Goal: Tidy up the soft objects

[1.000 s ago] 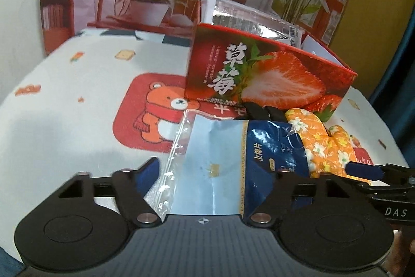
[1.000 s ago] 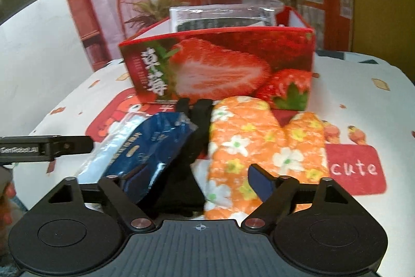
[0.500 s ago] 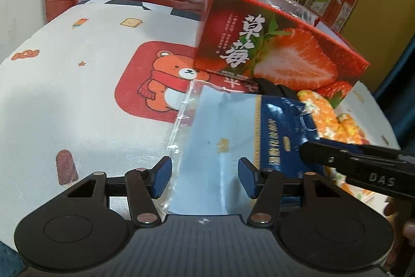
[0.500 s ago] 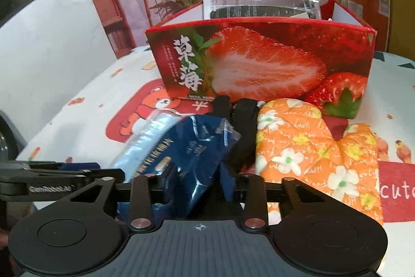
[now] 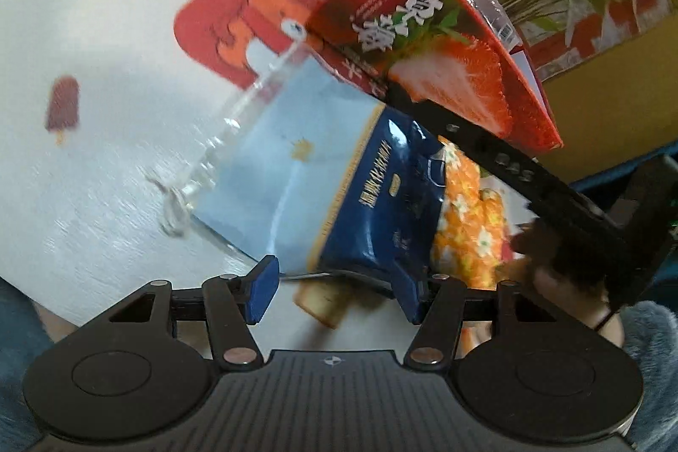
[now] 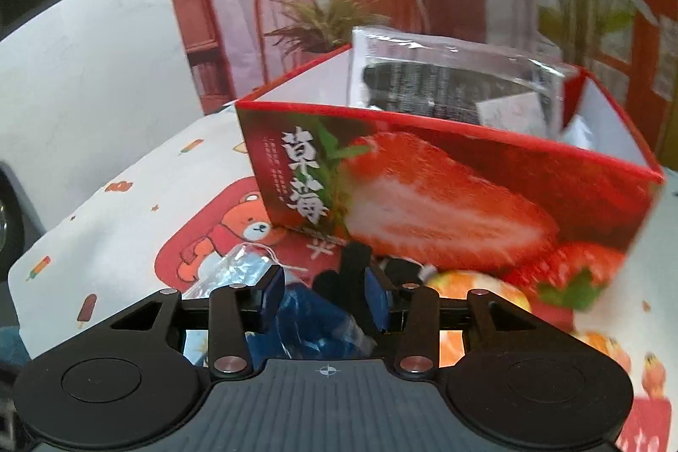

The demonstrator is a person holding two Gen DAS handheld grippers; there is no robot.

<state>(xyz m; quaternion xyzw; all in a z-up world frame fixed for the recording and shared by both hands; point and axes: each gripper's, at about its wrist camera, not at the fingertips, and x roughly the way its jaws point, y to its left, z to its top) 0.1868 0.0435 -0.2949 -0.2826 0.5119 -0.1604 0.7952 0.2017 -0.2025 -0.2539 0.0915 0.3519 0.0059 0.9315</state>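
A blue and light-blue plastic packet [image 5: 339, 189] is tilted up off the table in front of the red strawberry box [image 5: 428, 45]. My right gripper [image 6: 324, 295] is shut on the packet's dark blue end [image 6: 309, 320]; its black finger [image 5: 487, 151] shows in the left wrist view crossing above the packet. My left gripper [image 5: 334, 291] is open just below the packet's near edge, holding nothing. An orange flowered oven mitt [image 5: 470, 214] lies to the right of the packet, and also shows in the right wrist view [image 6: 474, 287]. A black soft item [image 6: 351, 274] lies against the box.
The strawberry box [image 6: 445, 198] is open-topped and holds a clear-wrapped dark package [image 6: 445, 87]. The tablecloth [image 5: 106, 28] has a red bear print [image 6: 229, 236]. A chair and potted plants stand behind the table.
My right gripper has closed on the blue packet and lifted it, tilting it up. My left gripper has opened wider and drawn back to the packet's near edge, with the view rotated.
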